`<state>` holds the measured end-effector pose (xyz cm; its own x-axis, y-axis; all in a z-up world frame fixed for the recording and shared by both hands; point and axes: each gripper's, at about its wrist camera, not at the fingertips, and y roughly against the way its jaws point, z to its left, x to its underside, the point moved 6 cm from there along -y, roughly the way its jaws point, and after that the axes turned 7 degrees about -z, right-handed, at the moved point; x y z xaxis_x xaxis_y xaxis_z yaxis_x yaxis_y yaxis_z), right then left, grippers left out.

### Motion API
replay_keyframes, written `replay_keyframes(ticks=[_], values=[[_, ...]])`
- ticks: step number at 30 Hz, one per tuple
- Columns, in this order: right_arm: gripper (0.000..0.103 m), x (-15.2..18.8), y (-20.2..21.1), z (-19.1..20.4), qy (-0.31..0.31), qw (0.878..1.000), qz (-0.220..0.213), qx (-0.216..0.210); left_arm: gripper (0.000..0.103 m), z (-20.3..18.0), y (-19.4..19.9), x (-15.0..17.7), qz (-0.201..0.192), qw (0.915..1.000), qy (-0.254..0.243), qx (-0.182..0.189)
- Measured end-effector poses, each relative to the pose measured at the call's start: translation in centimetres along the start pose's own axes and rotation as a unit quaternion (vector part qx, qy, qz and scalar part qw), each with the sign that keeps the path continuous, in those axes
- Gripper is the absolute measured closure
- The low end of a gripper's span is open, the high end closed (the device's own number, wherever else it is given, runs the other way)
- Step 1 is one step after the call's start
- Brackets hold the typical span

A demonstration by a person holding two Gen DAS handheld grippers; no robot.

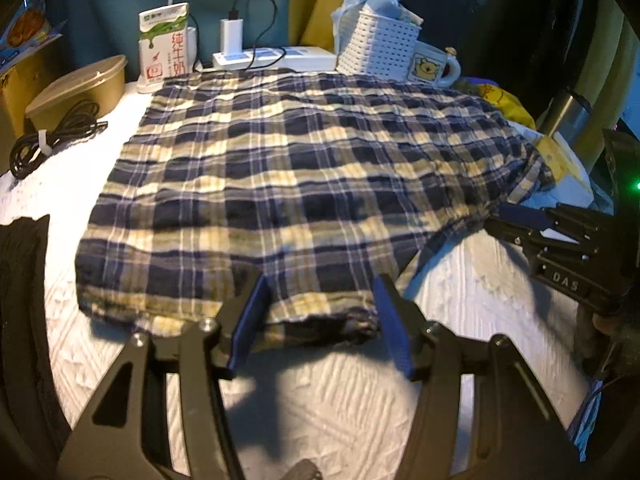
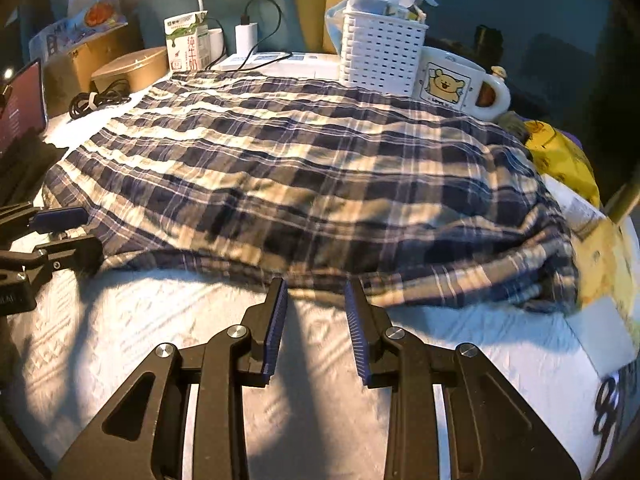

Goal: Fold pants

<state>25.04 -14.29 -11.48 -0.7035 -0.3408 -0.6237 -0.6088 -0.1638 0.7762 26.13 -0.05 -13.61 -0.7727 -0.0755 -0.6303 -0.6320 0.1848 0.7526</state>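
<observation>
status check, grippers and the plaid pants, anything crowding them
Left gripper open at the near hem of the navy-and-cream plaid pants. Right gripper open, empty, at their near edge. White perforated basket and bear mug crowd the far edge.

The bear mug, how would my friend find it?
Look along the far edge of the plaid pants spread on the white cover. Right beside the white holey basket stands the mug. It alone has a handle and a yellow cartoon bear.
</observation>
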Motion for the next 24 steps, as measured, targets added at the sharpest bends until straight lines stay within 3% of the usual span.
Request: replay_keyframes(ticks=[6, 10, 13, 17, 24], values=[[0.068, 1.0, 1.6, -0.9, -0.005, 1.0, 0.009, 0.004, 0.046, 0.5, 1.5, 0.0, 0.01, 0.9997, 0.019, 0.008], [0.038, 1.5, 4.5, -3.0, -0.03, 1.0, -0.009, 0.004, 0.046, 3.2, 4.9, -1.4, -0.02, 0.9949, 0.096, 0.024], [0.029, 1.5, 5.4, -5.3, -0.068, 0.998, -0.014, 0.009, 0.046, 6.1, 6.5, -2.4, -0.046, 0.9925, 0.113, -0.012], [0.028, 1.6, 4.3, -8.3, -0.127, 0.992, -0.011, 0.009, 0.046, 9.7, 6.4, -3.4, -0.06, 0.9874, 0.133, -0.06], [0.027, 0.9, 0.8, -10.2, -0.181, 0.983, 0.01, -0.035, 0.03, 12.5, 6.2, -4.4, -0.064, 0.9843, 0.13, -0.101]])
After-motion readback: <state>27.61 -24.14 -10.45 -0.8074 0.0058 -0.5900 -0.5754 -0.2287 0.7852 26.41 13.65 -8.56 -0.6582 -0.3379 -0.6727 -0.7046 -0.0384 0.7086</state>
